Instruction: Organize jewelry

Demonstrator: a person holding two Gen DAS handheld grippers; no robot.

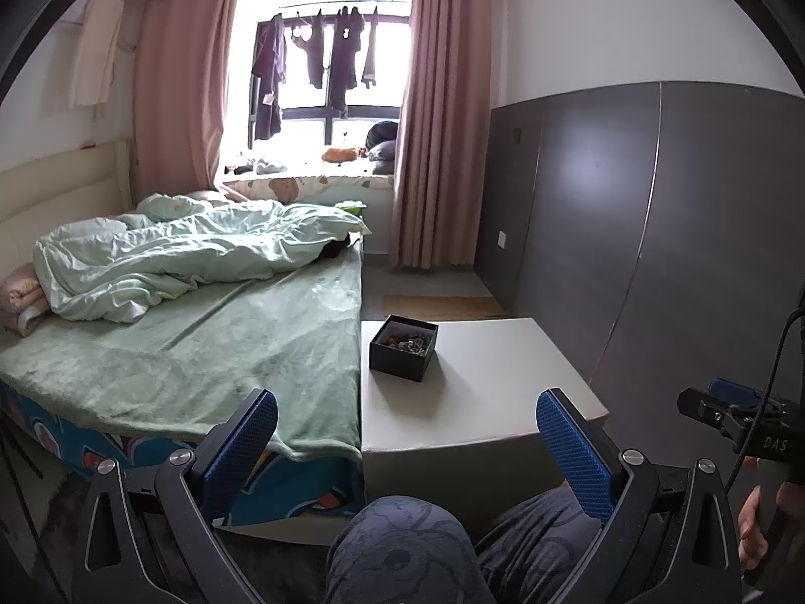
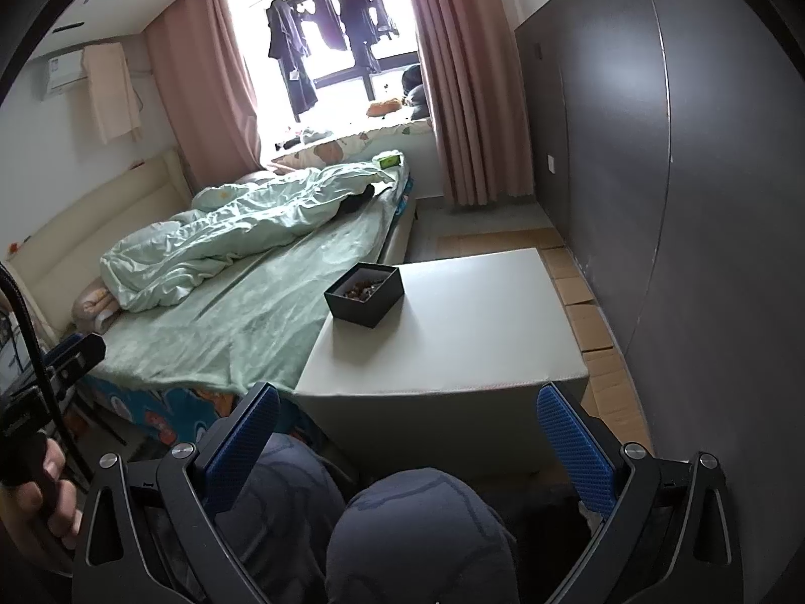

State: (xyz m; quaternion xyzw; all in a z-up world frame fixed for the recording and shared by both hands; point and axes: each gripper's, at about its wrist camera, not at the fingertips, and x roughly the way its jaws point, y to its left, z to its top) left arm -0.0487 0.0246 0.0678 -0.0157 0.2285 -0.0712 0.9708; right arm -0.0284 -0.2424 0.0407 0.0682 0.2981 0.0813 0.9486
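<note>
Jewelry (image 1: 408, 341) sits piled in the black box (image 1: 402, 355) on the white table (image 1: 478, 392), straight ahead of my wide-open left gripper (image 1: 402, 445); right gripper (image 2: 407, 445), also spread, sees it up-left.

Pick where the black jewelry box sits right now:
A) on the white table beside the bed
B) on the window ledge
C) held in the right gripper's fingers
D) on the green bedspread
A: the open black box rests on the white table near its bed-side edge, and both grippers hang open, short of it.
</note>
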